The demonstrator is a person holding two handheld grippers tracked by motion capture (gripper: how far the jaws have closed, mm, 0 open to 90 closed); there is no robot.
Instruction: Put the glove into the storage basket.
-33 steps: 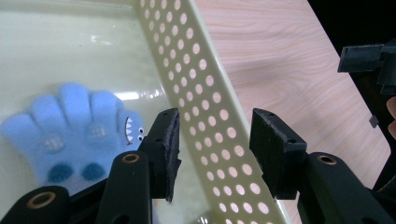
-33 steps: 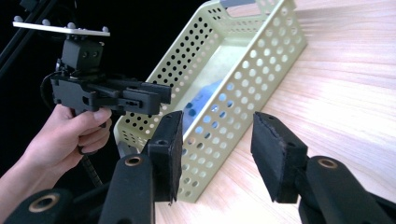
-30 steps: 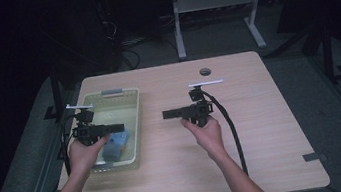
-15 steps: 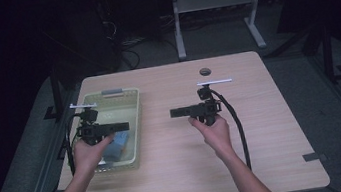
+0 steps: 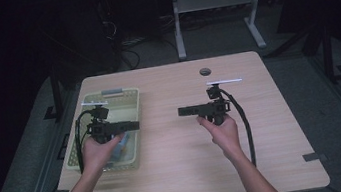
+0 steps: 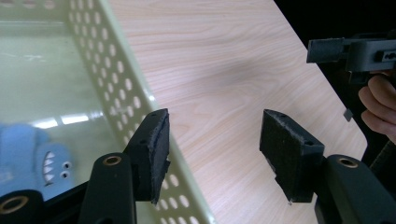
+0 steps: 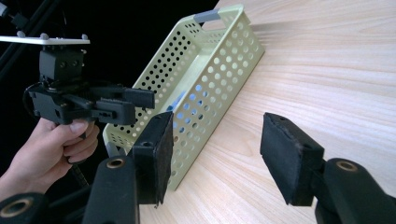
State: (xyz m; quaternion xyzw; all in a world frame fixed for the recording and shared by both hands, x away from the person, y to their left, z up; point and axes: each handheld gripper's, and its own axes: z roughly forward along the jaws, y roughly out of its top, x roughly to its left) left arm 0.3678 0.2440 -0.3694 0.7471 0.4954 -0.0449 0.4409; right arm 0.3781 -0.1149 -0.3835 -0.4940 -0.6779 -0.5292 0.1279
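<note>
Comparing against a second earlier, I saw both tools part from their work: the left gripper (image 5: pixel 130 126) had slid toward the right of the high view, out past the long wall of the pale green perforated plastic basket (image 5: pixel 81 144), and the right gripper (image 5: pixel 186 110) had drifted right as well, toward mid-frame over the light wood-grain table (image 5: pixel 179 175). Both sets of jaws had just been opening, and in each gripper view the black pads stood spread with nothing between them, only bare wood and the basket's wall behind.

The small blue plush shark with white teeth (image 6: pixel 32 161) lay on the basket's floor at the lower left of the left gripper view; in the high view it was a blue patch (image 5: pixel 123 146) at the basket's near end, just under my left hand (image 5: pixel 98 154).

I judged the drop finished: the toy rested inside, untouched by either tool. With the jaws wide and my right hand (image 5: pixel 221 131) well apart from the basket, whatever followed would have needed a fresh reach.
</note>
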